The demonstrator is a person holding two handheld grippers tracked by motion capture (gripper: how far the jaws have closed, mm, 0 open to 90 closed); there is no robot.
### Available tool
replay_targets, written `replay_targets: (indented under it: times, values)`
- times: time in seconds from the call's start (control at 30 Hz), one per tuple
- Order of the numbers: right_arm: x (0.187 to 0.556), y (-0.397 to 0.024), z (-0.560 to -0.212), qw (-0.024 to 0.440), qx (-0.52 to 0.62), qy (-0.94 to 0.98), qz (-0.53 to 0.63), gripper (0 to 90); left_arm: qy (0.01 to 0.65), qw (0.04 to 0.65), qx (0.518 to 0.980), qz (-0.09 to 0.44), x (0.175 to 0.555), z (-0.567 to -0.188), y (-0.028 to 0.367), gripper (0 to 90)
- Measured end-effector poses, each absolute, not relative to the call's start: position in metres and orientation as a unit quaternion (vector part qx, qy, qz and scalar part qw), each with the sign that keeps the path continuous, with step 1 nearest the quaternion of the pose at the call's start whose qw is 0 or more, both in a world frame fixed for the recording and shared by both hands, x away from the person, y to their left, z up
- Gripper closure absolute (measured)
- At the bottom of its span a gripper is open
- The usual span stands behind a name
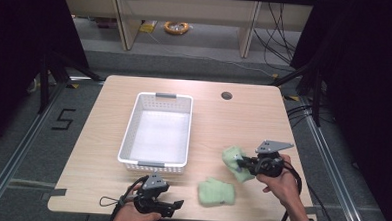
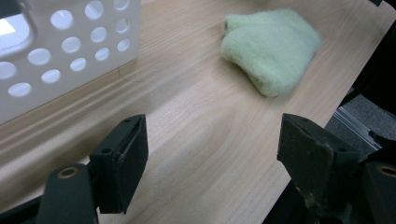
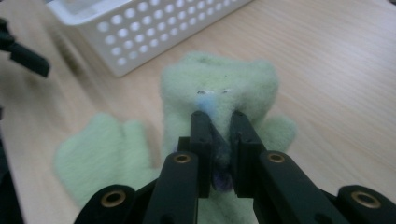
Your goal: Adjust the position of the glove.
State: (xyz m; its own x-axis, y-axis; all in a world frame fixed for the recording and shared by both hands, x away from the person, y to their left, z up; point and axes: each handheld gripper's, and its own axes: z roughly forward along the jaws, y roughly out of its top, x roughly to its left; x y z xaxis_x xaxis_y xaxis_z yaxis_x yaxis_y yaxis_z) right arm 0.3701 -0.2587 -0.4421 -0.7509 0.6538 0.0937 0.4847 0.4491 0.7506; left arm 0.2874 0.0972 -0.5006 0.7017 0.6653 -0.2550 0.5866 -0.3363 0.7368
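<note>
1. Pale green, fluffy fabric makes up both mittens: one fuzzy green mitten [image 1: 237, 162] is pinched in the right hand-held gripper [image 1: 242, 164], whose black jaws are nearly together with the cloth clamped between them
2. In the right gripper view this held mitten [image 3: 219, 88] hangs in front of the jaws, lifted off the light wooden bench [image 1: 243, 117]
3. The second fuzzy green mitten [image 1: 216, 192] lies flat on the bench near its front edge, just left of the held one and apart from it
4. The left hand-held gripper [image 1: 179, 205] rests low at the front edge of the bench, jaws spread wide with nothing between them; the lying mitten [image 2: 272, 46] sits beyond them
5. A white perforated plastic basket [image 1: 154, 164] stands mid-bench, behind the left hand-held gripper
</note>
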Motion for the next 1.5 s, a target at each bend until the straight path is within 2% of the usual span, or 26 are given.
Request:
replay_targets:
  times: [0.4, 0.93, 1.4, 1.5]
  values:
    - [0.334, -0.231, -0.447, 0.063, 0.251, 0.878, 0.403, 81.8, 0.380, 0.440, 0.812, 0.048, 0.287, -0.499, 0.096, 24.0]
    - [0.328, -0.212, -0.458, 0.040, 0.205, 0.898, 0.387, 81.5, 0.353, 0.477, 0.804, 0.046, 0.290, -0.483, 0.072, 25.8]
    - [0.325, -0.204, -0.460, 0.031, 0.178, 0.905, 0.384, 81.5, 0.304, 0.473, 0.826, 0.034, 0.307, -0.480, 0.040, 35.2]
    - [0.324, -0.203, -0.459, 0.033, 0.176, 0.905, 0.386, 81.5, 0.302, 0.474, 0.826, 0.029, 0.307, -0.479, 0.038, 40.8]
